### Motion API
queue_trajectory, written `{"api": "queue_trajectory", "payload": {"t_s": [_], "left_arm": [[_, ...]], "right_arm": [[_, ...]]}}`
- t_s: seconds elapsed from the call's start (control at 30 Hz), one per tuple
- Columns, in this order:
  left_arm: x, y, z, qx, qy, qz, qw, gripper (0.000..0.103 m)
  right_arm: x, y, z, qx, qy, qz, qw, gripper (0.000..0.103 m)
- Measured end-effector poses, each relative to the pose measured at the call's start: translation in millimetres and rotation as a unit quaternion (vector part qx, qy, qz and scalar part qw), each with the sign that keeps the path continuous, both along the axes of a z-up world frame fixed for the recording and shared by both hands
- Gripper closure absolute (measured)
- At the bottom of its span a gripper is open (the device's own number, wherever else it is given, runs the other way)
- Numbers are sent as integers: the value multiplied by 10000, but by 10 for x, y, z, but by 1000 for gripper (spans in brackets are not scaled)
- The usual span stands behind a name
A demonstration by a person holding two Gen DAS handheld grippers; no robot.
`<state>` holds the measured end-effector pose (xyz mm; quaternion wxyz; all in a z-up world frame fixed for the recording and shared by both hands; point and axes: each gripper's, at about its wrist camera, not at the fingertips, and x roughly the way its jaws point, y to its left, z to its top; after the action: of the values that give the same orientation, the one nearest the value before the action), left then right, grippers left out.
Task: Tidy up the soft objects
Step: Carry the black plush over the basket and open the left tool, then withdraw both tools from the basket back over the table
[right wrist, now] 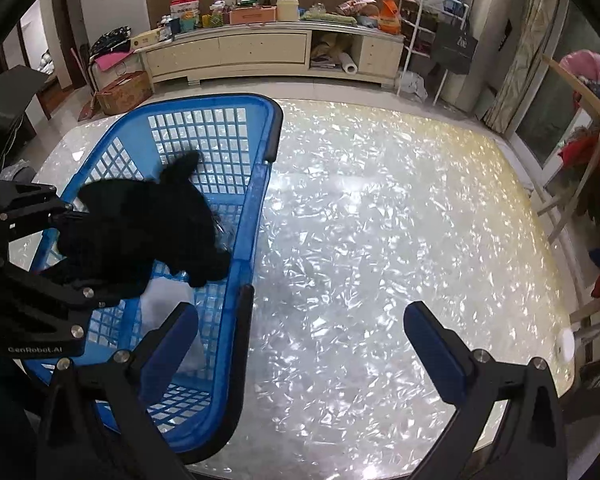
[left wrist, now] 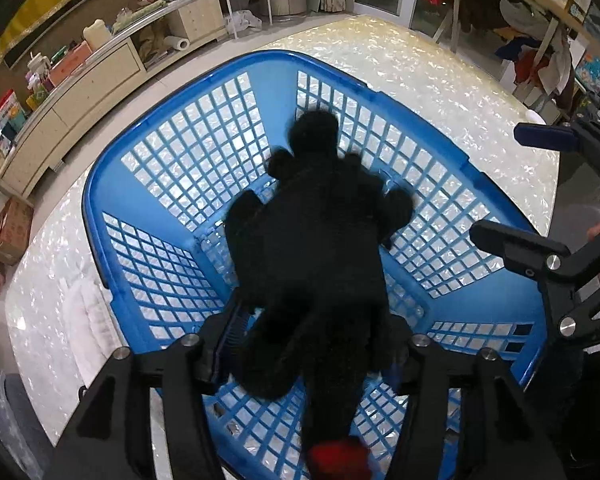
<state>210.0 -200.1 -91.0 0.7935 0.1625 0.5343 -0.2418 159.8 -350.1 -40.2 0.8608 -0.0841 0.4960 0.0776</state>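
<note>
Black plush toy [left wrist: 312, 248] hangs lengthwise between the left gripper's [left wrist: 316, 344] part-spread jaws, over the blue basket [left wrist: 112, 184] — whether the pads grip it, I cannot tell. Right gripper [right wrist: 300, 344] gapes empty beside the basket — farther off.

The black plush toy [left wrist: 312, 248] is blurring into one dark mass, so you are seeing no face or seams, and it is covering your left gripper [left wrist: 316, 344] pads; whether they are pressing it is unclear. The frame's near edge is cutting off its red tip [left wrist: 338, 460]. The toy is hiding the blue basket [right wrist: 256, 184] floor.
</note>
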Motion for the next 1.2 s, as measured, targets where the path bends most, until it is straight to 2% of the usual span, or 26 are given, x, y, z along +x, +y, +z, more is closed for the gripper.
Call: {"api": "queue_trajectory", "payload": {"t_s": [0.13,0.33,0.47,0.53,0.67,0.77,0.87,1.2], "left_arm": [[-5,14,23,-108,-29,-40,9999,24],[-106,13,164,-168,-276,-41,9995,22],[-206,93,260,-141,-376,143,9991,19],[-260,160,331,-293,-487,208,9982,19],[-385,352,449,-414,-592,390,9966,14],[-446,435,523,-415,-603,509,9960,0],[-539,542,605,-393,-724,656,9944,0],[-888,1133,723,-466,-683,915,9924,0]], "right_arm": [[3,-33,3,154,93,-67,9998,0],[-44,-13,50,224,107,-130,9996,0],[-95,26,113,246,72,-121,9996,0],[-120,56,130,233,67,-119,9996,0],[-204,154,170,171,58,-55,9998,0],[-271,233,238,102,-8,2,9999,0],[-341,344,322,75,-83,68,9999,0],[-455,959,455,153,-107,527,9984,0]]}}
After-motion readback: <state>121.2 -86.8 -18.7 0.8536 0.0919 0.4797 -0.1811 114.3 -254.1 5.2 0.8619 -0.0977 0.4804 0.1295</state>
